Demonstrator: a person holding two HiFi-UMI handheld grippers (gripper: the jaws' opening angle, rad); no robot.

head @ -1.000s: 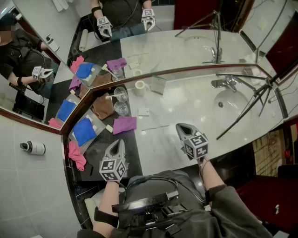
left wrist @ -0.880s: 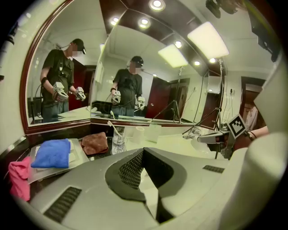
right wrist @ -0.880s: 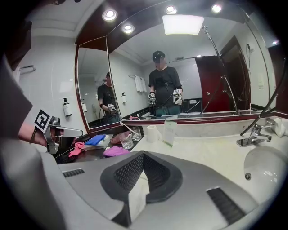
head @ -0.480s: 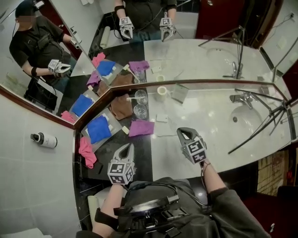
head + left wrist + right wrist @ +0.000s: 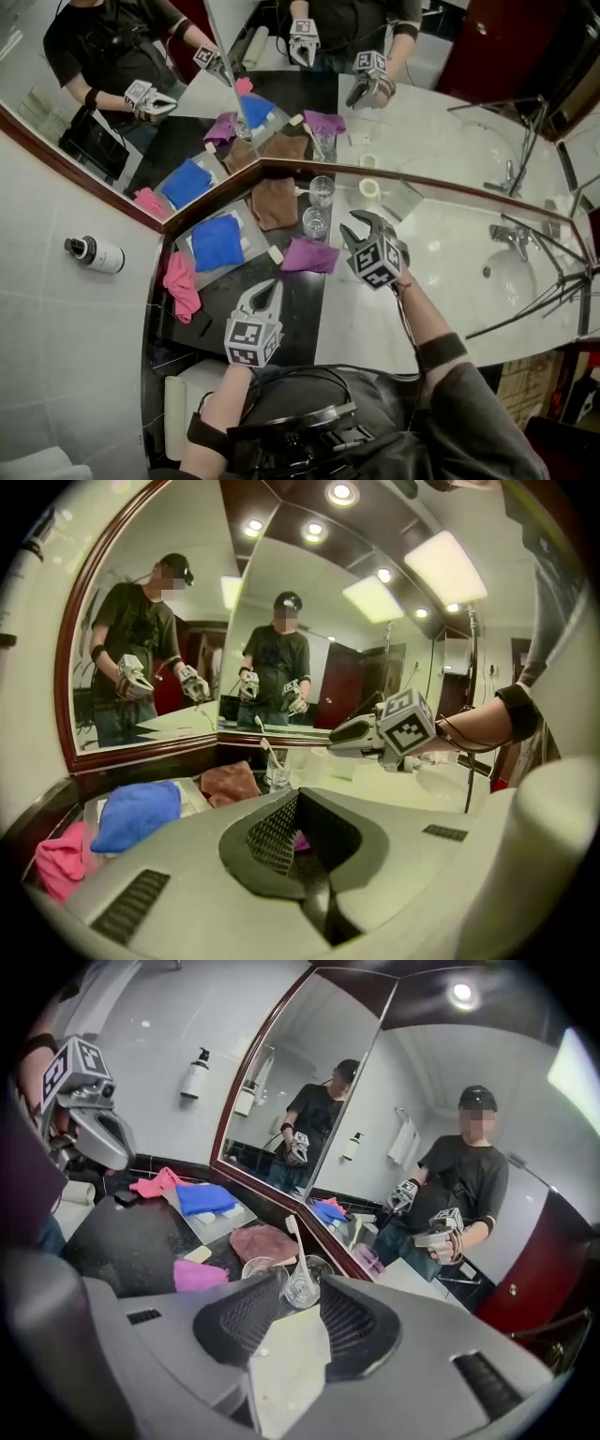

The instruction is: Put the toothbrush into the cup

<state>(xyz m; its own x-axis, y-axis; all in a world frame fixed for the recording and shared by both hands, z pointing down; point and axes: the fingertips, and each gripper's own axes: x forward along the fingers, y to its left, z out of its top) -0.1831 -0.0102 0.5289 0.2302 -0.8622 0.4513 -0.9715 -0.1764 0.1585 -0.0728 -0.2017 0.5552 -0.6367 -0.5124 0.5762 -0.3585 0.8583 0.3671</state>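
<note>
While the right gripper [image 5: 364, 225] hangs near the two glasses, its fingers just opened wide with nothing between them, the toothbrush [image 5: 295, 1244] leans head-up in the rear glass cup [image 5: 307, 1288]. This cup is the one closer to the mirror [image 5: 441, 122]. The front glass cup [image 5: 255, 1271] stands empty just beside it.

Principal risk: a finger nudges either glass. Both look light and stand almost touching, so one would probably skid or topple on the polished counter [image 5: 450, 258]. Second risk: a poor pinch on the thin, tilted handle, which could let the brush twist free or drop.

The mirror close behind limits any approach from that side, and its reflections double every object. The left gripper [image 5: 272, 289], fingers clenched on nothing, hovers over the dark part of the counter and steadies neither glass.

Surroundings:
- A purple cloth [image 5: 309, 255] lies just before the front glass.
- A brown cloth [image 5: 274, 202] lies beside the glasses.
- A blue cloth [image 5: 217, 242] and a pink cloth [image 5: 180, 286] lie farther left.
- A small white ring-shaped object [image 5: 368, 187] sits near the open fingers.
- The sink [image 5: 511, 277] is well apart.
</note>
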